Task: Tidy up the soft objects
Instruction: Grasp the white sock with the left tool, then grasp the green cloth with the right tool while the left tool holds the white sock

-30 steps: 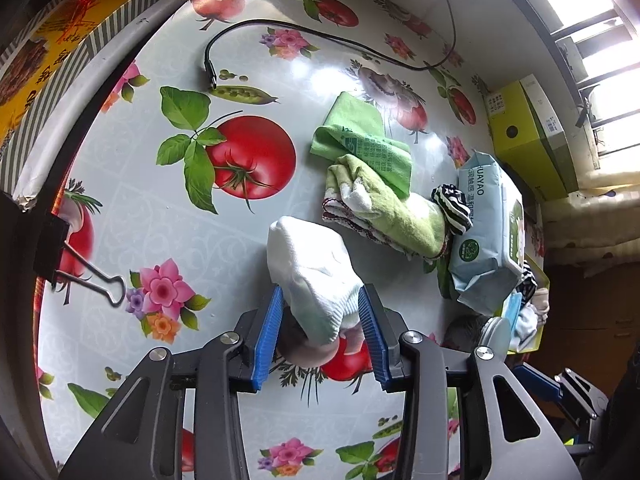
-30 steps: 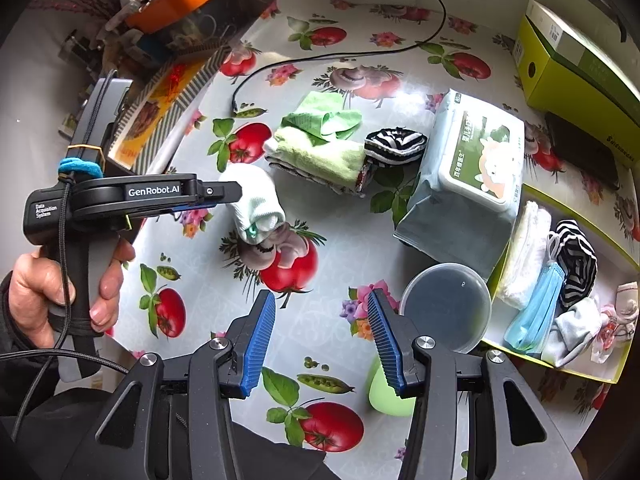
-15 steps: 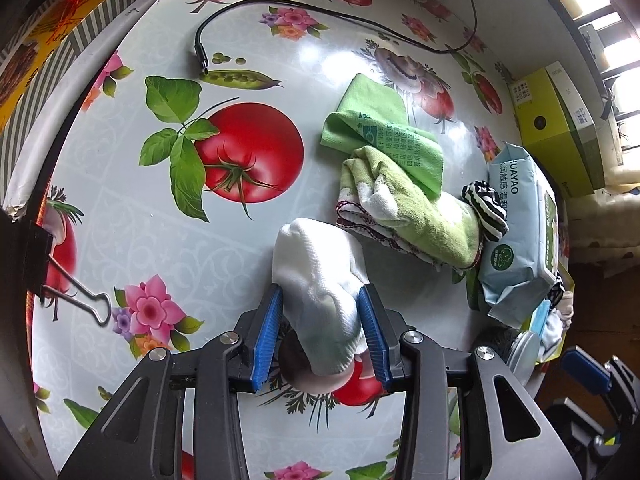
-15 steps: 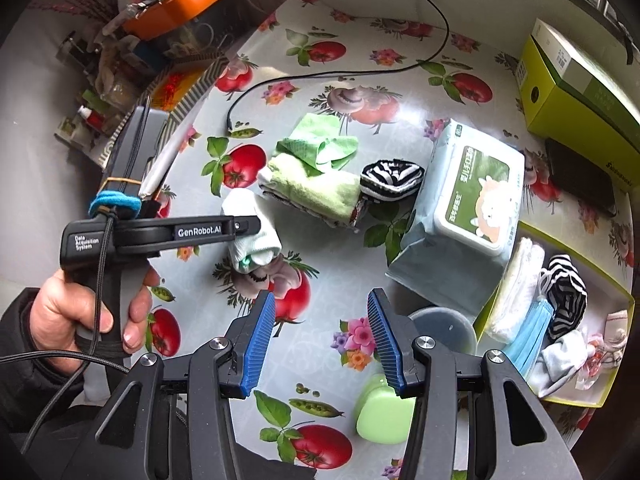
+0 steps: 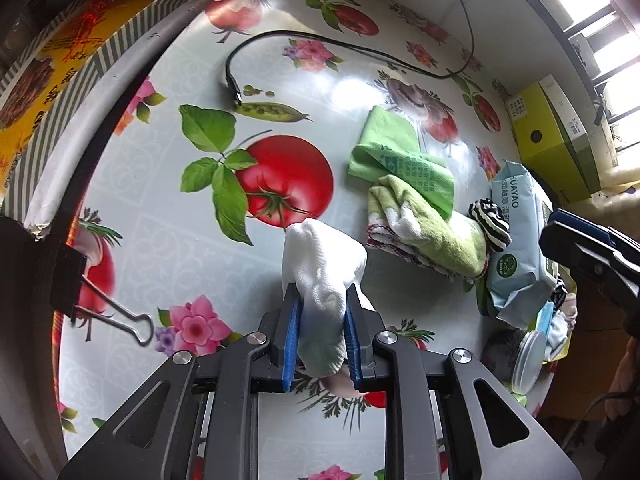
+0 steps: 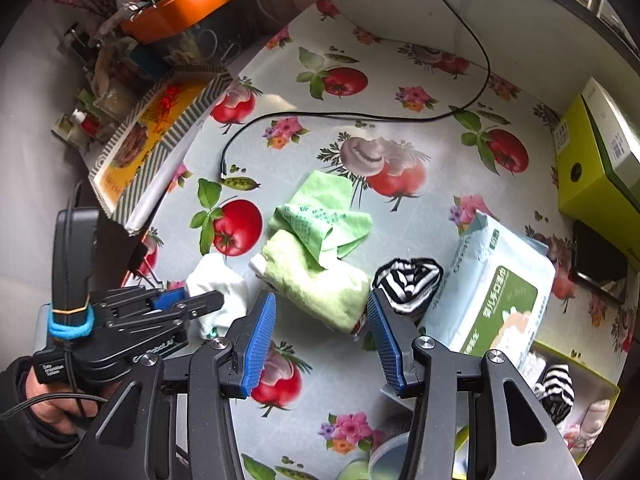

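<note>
My left gripper (image 5: pixel 320 320) is shut on a white sock (image 5: pixel 320 276), with its toe end sticking out ahead over the tomato-print tablecloth. The sock (image 6: pixel 216 284) and left gripper (image 6: pixel 188 304) also show at the left of the right wrist view. My right gripper (image 6: pixel 320 320) is open and empty, hovering over the near end of a folded light-green towel (image 6: pixel 316 280). A thin green cloth (image 6: pixel 320 216) lies on the towel's far end. A black-and-white striped sock roll (image 6: pixel 408 280) lies just right of the towel.
A pack of wet wipes (image 6: pixel 492 296) lies right of the striped roll. A yellow-green tray (image 6: pixel 608 392) at the right holds more soft items. A yellow box (image 6: pixel 592 160), a black cable (image 6: pixel 360 118), a binder clip (image 5: pixel 104 312) and a clear lid (image 5: pixel 524 360) are around.
The left gripper closed on the white sock and lifted it a little. The right gripper moved forward and left, over the green towel.
</note>
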Motion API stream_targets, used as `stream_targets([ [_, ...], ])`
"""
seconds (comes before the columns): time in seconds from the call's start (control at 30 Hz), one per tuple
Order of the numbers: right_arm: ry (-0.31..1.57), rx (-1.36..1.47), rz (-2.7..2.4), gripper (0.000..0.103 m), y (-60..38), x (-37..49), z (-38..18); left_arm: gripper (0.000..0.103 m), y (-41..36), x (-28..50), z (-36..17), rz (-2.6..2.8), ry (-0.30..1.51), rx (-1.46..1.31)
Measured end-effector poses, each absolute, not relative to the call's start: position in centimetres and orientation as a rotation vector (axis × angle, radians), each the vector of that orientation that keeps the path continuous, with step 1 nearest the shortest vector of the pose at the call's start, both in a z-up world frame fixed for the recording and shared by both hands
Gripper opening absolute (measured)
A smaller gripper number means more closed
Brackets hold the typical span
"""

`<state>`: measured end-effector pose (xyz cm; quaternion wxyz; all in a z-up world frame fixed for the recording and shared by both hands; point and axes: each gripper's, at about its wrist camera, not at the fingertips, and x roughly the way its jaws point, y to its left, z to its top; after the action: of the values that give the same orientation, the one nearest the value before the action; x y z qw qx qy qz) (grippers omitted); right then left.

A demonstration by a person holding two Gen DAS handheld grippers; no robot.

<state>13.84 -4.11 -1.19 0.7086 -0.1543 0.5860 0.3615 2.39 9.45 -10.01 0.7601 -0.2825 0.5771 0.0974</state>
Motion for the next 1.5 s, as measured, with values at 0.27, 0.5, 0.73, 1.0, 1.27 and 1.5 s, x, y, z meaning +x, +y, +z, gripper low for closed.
stream_targets([
  [0.27, 1.374, -0.380, 0.823, 0.048, 0.3, 17.0, -5.6, 0.021, 11.1, 1.5, -11.0, 0.261, 1.258, -0.625],
  [0.5, 1.441, -0.433, 0.794, 0.048, 2.5, 18.2, -9.7, 0.022, 11.1, 1.4, -11.4, 0.270, 1.251, -0.657],
  [0.73, 1.401, -0.512, 0.785, 0.048, 4.3, 18.0, -10.5, 0.026, 11.3, 1.6, -11.7, 0.288, 1.261, -0.691],
  [1.0, 1.355, -0.536, 0.773, 0.011, 4.2, 17.7, -10.1, 0.040, 10.5, 2.9, -11.8, 0.290, 1.278, -0.667],
  [1.27, 1.330, -0.457, 0.763, 0.007, 1.6, 17.8, -7.6, 0.046, 8.7, 4.1, -11.7, 0.264, 1.292, -0.513],
  [1.5, 1.319, -0.367, 0.770, 0.006, -0.8, 17.3, -5.2, 0.029, 9.6, 3.7, -11.4, 0.262, 1.292, -0.549],
])
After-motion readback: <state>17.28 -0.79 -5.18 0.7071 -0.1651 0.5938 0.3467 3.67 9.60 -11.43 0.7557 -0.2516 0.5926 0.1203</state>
